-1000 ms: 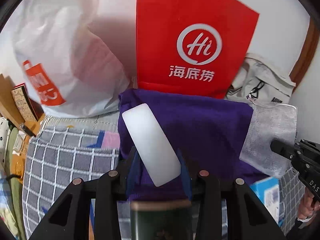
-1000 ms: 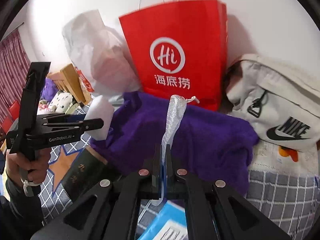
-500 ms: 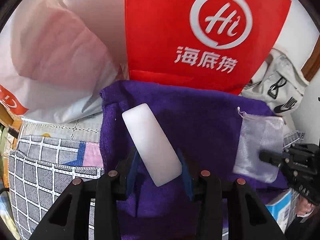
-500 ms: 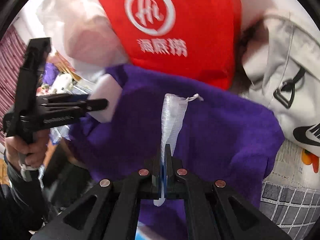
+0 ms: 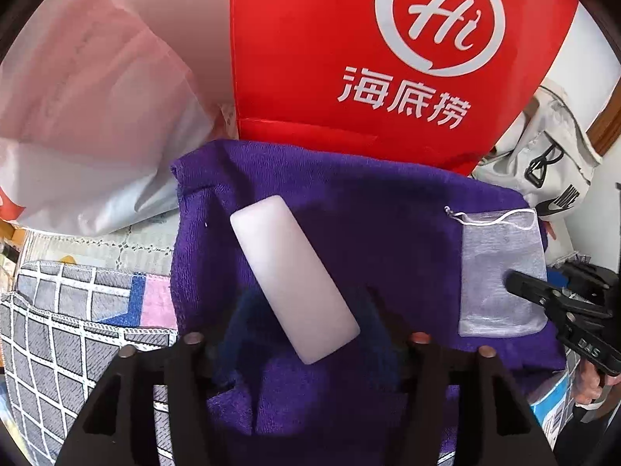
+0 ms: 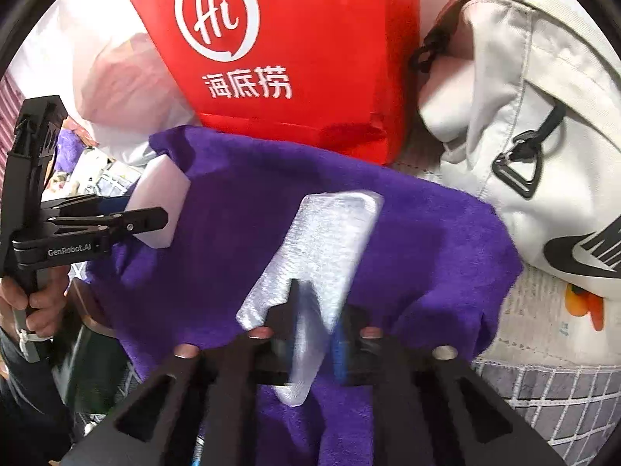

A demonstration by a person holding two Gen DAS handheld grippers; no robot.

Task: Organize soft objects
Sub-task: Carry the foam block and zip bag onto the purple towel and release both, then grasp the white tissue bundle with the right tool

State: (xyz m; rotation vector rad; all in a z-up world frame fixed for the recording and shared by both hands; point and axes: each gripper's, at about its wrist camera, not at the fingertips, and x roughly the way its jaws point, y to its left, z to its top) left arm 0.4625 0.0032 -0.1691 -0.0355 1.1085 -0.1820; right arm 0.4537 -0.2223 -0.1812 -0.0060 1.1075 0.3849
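Both tools are opening because we want the white sponge (image 5: 294,282) between the left tool (image 5: 300,339) and the mesh pouch (image 6: 318,268) between the right tool (image 6: 316,332) to rest on the purple towel (image 5: 372,233).

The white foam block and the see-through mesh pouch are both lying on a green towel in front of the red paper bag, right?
Not quite: the towel is purple, not green, as the left wrist view shows. The white foam block and the see-through mesh pouch do lie on it, in front of the red paper bag.
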